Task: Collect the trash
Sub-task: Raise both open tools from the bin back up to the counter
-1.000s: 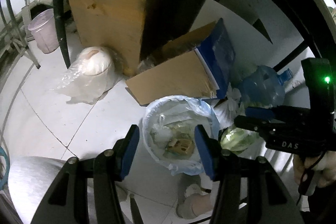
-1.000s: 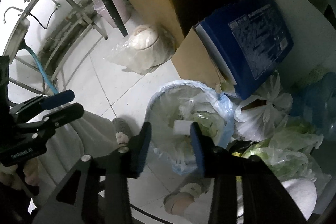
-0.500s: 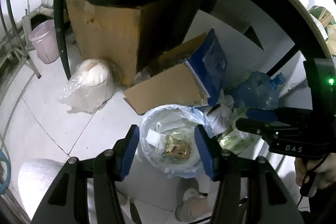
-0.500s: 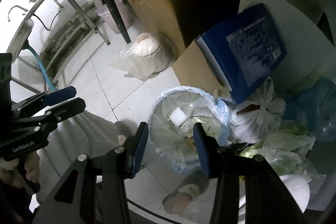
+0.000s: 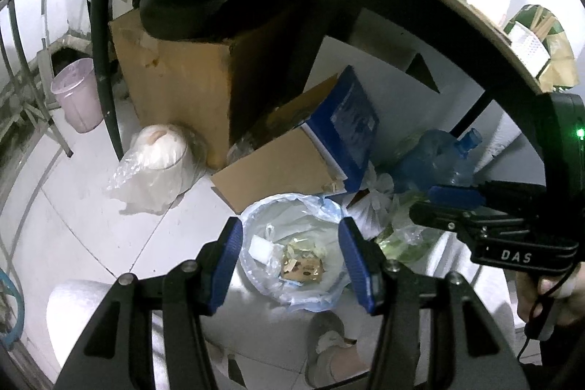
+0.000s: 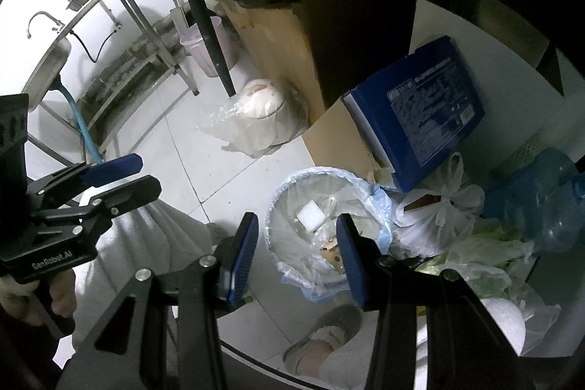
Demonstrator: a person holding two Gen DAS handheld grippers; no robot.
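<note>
Trash bin (image 5: 292,295), blue-lined, holding white block (image 6: 310,214), crumpled wrappers (image 5: 301,265)

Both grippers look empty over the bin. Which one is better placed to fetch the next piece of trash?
Neither clearly. Left gripper and right gripper both hang open and empty above the lined bin; no loose trash shows within either's reach.

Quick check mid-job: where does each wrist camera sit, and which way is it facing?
Left wrist: on the left claw, held above the floor, facing down at the lined trash bin; open fingers, right claw, a shoe.
Right wrist: on the right claw, facing down at the same trash bin; left claw, a shoe.
Shared: bin, blue box.
</note>
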